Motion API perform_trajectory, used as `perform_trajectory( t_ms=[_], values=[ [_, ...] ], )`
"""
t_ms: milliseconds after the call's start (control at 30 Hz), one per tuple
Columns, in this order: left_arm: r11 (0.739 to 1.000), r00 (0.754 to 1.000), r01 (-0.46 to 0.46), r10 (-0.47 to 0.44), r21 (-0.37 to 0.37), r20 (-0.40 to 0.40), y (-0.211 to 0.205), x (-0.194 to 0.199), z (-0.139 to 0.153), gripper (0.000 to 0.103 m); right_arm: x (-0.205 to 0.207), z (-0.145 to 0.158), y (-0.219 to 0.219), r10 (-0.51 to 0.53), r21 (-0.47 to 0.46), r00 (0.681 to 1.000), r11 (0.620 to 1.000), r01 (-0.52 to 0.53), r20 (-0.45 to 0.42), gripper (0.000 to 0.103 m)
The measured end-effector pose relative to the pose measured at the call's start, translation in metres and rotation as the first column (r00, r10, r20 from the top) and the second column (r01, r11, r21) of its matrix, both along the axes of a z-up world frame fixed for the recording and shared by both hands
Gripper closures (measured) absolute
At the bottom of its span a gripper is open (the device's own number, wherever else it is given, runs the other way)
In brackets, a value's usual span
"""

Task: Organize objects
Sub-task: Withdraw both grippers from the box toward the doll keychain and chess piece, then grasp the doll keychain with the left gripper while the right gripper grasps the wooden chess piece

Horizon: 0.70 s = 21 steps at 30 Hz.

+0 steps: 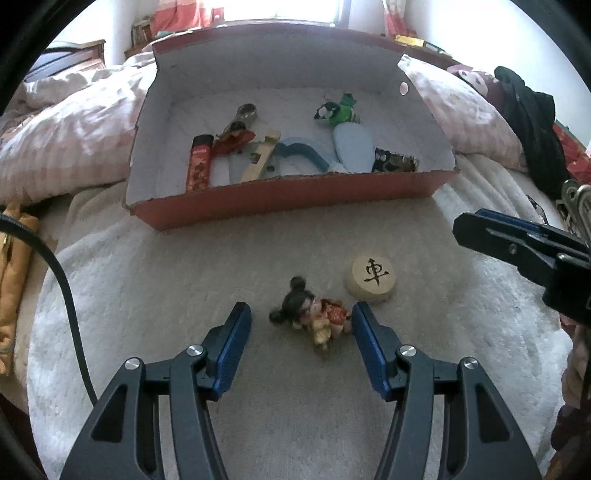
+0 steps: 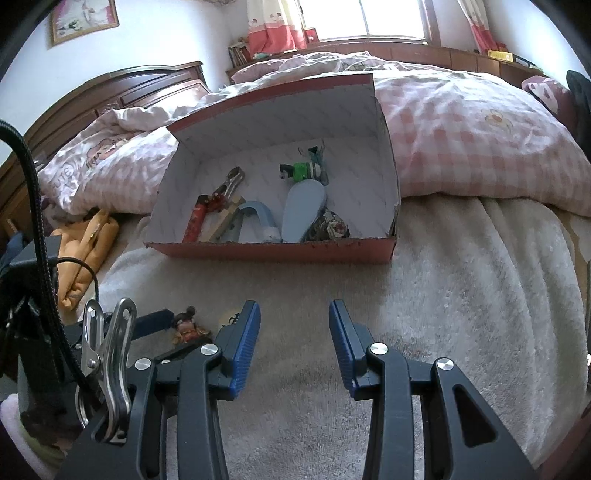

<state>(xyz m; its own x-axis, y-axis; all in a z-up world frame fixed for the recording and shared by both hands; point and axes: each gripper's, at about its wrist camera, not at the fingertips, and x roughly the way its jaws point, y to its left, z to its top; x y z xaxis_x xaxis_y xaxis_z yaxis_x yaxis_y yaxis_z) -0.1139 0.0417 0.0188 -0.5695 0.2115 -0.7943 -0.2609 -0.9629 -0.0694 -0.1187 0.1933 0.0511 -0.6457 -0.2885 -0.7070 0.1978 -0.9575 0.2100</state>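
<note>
Work surface was a white fluffy blanket (image 1: 147, 280) spread over a bed, with a pink-and-white checked duvet (image 2: 461, 129) bunched behind it and an orange cloth (image 2: 83, 254) crumpled at the left edge. Room was a bedroom: dark wooden headboard (image 2: 122, 88), bright window (image 2: 369, 18) with pink-trimmed curtains, framed picture (image 2: 83, 18) on the wall, dark clothing (image 1: 528, 110) piled at the far right. A red cardboard box (image 1: 295, 197) with white inside sat on the blanket, holding a red lighter (image 1: 199, 162), a metal clip, a wooden strip, a blue curved piece (image 1: 299, 153), a pale blue oval piece (image 1: 352, 147), a green toy (image 1: 341, 109) and a dark patterned item (image 1: 393, 160). Lighter print too blurred to read. A small doll figurine (image 1: 314, 317), dark hair buns and red-yellow dress, lay on its side on the blanket in front of the box, between the left gripper (image 1: 301, 315) fingers; jaws spread wide, right pad just beside the doll, contact unclear, nothing grasped. Just beyond it lay a round wooden chess piece (image 1: 371, 277) marked with a black Chinese character, 車. Right gripper (image 2: 293, 314) hovered over bare blanket to the right, jaws released, empty.
</note>
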Motion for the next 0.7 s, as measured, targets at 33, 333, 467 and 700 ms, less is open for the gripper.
perform_trajectory(
  t_ms=[33, 333, 467, 700],
  values=[
    [1.0, 1.0, 0.006, -0.006, -0.003, -0.011, 0.0, 0.0, 0.0, 0.053, 0.0, -0.001, 0.0, 0.0, 0.0, 1.0, 1.0, 0.0, 0.003, 0.063],
    [0.999, 0.999, -0.046, 0.046, -0.005, -0.018, -0.024, 0.009, 0.006, 0.062, -0.003, -0.01, -0.017, 0.039, 0.003, 0.999, 0.999, -0.039, 0.031, 0.063],
    [0.994, 0.994, -0.108, 0.109, 0.019, 0.0, -0.047, 0.013, 0.005, 0.063, -0.005, -0.018, -0.033, 0.078, -0.001, 0.995, 0.997, -0.078, 0.056, 0.063],
    [0.989, 0.989, -0.146, 0.146, 0.037, 0.008, -0.06, 0.015, 0.003, 0.063, -0.006, -0.031, -0.065, 0.134, 0.023, 0.987, 0.99, -0.136, 0.084, 0.063]
  ],
)
